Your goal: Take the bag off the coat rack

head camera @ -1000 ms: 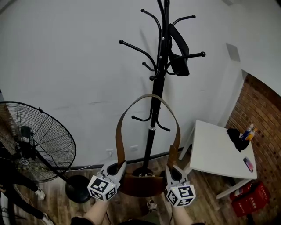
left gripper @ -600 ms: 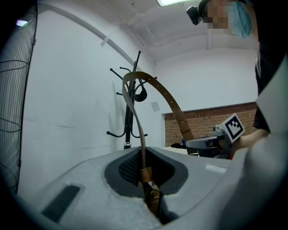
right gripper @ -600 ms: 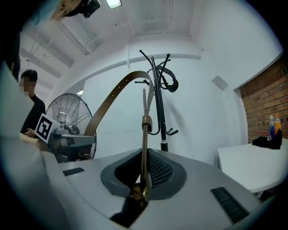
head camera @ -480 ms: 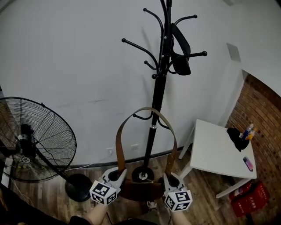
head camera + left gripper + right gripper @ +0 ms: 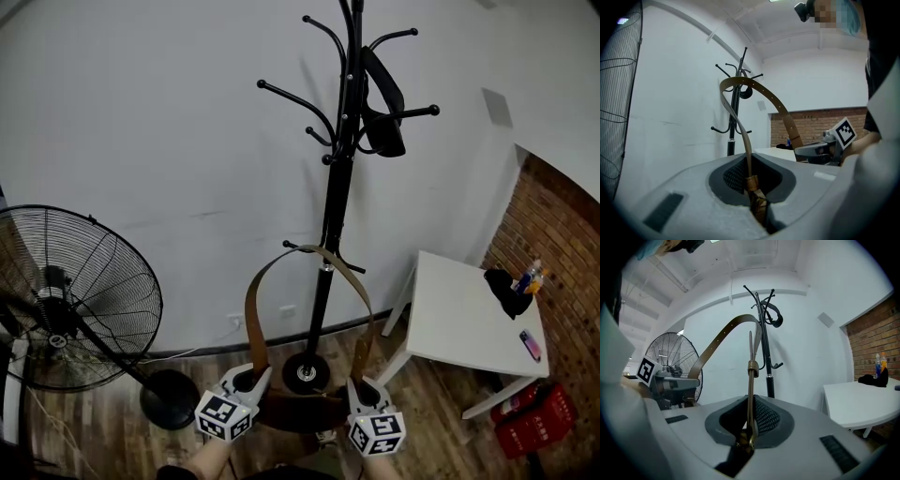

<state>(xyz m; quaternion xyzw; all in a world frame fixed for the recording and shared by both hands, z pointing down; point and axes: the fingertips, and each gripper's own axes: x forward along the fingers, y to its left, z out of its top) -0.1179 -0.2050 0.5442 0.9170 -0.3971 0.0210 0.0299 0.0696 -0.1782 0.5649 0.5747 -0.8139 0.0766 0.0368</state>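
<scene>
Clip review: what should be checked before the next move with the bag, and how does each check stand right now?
1. Left hand-held gripper shut on strap: ok.
2. Right hand-held gripper shut on strap: ok.
3. Strap off the coat rack hooks: ok, it seems to cross in front of the pole.
4. Bag level between them: ok.
5. Fan and table apart from bag: ok.
6. Floor under bag: cannot tell, hidden.

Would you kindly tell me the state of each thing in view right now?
coat rack: upright, dark item hung near top.
bag: held low, apparently off the coat rack.
strap: arched up, both ends gripped.
left gripper: shut on strap.
right gripper: shut on strap.
fan: standing; running or not, unclear.
</scene>
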